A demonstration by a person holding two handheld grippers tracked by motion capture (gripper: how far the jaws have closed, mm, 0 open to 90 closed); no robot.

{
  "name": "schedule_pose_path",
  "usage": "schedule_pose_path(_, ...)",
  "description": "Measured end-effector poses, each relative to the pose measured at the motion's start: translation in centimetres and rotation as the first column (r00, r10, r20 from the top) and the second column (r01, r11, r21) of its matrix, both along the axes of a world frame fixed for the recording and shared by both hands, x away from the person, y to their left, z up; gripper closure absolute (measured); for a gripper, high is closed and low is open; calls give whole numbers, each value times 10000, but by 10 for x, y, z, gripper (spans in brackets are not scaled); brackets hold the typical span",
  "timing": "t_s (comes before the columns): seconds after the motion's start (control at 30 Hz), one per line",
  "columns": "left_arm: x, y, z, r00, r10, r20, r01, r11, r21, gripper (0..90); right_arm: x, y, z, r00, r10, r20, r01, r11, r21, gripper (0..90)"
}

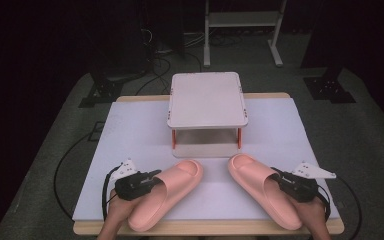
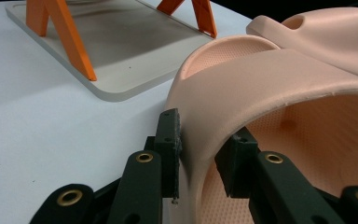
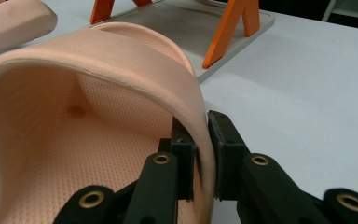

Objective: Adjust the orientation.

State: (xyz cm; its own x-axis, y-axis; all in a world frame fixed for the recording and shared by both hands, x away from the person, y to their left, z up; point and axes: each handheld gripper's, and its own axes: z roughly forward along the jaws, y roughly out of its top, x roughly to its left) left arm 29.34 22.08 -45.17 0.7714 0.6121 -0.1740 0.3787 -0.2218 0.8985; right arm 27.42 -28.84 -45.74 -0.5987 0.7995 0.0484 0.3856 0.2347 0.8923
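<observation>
Two salmon-pink foam slides lie sole-down on the white counter, toes angled inward toward each other. The left slide (image 1: 163, 194) is pinched at its strap's outer edge; the right slide (image 1: 265, 190) likewise, their toes near but apart.

Looks like a lab or recording studio: dark curtained surroundings, cables (image 1: 70, 165) trailing over grey carpet (image 1: 360, 130), stand bases (image 1: 97, 92) on the floor, a white-covered table (image 1: 130, 130) lit from above.
</observation>
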Motion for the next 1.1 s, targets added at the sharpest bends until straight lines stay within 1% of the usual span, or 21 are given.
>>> schedule_pose_path(0.17, -2, 4, 2, 10000, -12, -14, 12, 10000, -88, 720, 0, 0, 1, 10000, -47, 43, 47, 10000, 68, 807)
schedule_pose_path(0.23, -3, 7, 3, 10000, 49, 38, -48, 9997, -234, 725, -1, 0, 3, 9999, -70, 85, 69, 9999, 155, 809)
schedule_pose_path(0.3, -4, 9, 3, 10000, 57, 47, -56, 9997, -252, 730, -1, 0, 3, 9999, -70, 84, 69, 9998, 160, 809)
schedule_pose_path(0.37, -4, 11, 4, 9999, 78, 65, -76, 9992, -385, 736, -1, 1, 5, 9999, -56, 139, 52, 9997, 247, 809)
schedule_pose_path(0.53, -6, 12, 7, 9999, 114, 70, -111, 9990, -424, 736, -2, 2, 6, 9999, -40, 145, 36, 9997, 256, 809)
schedule_pose_path(0.63, -7, 12, 10, 9998, 61, 175, -54, 9991, -421, 735, -3, 2, 7, 9998, -19, 190, 13, 9996, 295, 809)
schedule_pose_path(0.77, -10, 13, 13, 9996, 99, 247, -87, 9988, -478, 734, -5, 1, 12, 9994, -55, 354, 40, 9991, 430, 809)
schedule_pose_path(1.03, -10, 16, 15, 9994, 187, 284, -170, 9980, -608, 734, -6, 3, 13, 9994, 67, 344, -82, 9990, 440, 808)
schedule_pose_path(1.1, -11, 16, 15, 9994, 191, 286, -174, 9982, -580, 734, -6, 4, 13, 9993, 88, 366, -104, 9990, 442, 808)
